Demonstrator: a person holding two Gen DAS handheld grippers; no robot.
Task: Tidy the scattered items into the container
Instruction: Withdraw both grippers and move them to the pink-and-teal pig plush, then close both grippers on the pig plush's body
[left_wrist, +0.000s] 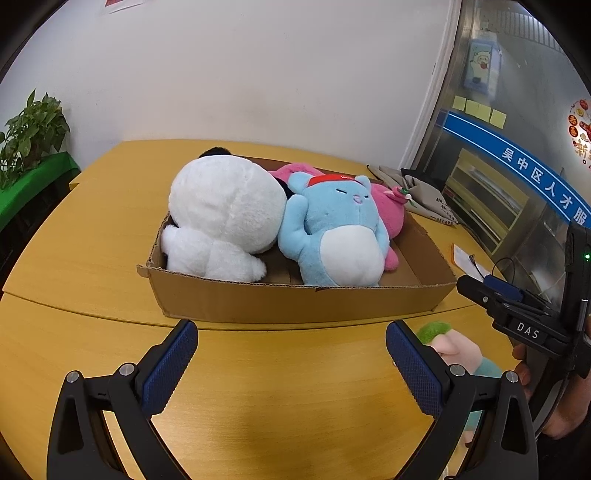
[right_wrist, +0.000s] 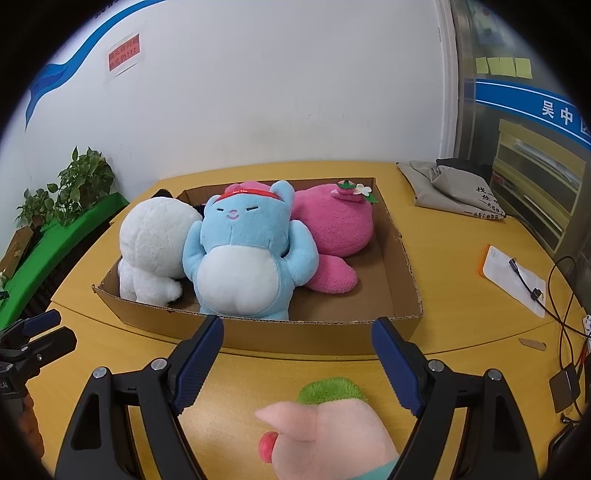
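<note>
A shallow cardboard box (left_wrist: 295, 301) (right_wrist: 314, 334) sits on the yellow table and holds a white plush (left_wrist: 221, 218) (right_wrist: 151, 240), a blue plush (left_wrist: 332, 236) (right_wrist: 243, 251) and a pink plush (left_wrist: 388, 214) (right_wrist: 332, 229). A pale pink plush with green hair (right_wrist: 325, 424) (left_wrist: 448, 349) lies on the table in front of the box. My right gripper (right_wrist: 297, 343) is open, its jaws spread either side of this plush and above it. My left gripper (left_wrist: 291, 349) is open and empty, in front of the box.
A grey cloth bag (right_wrist: 450, 188) lies at the table's back right. A white card with a cable (right_wrist: 513, 280) and more wires (right_wrist: 569, 332) are at the right edge. Potted plants (right_wrist: 74, 184) on a green shelf stand at the left.
</note>
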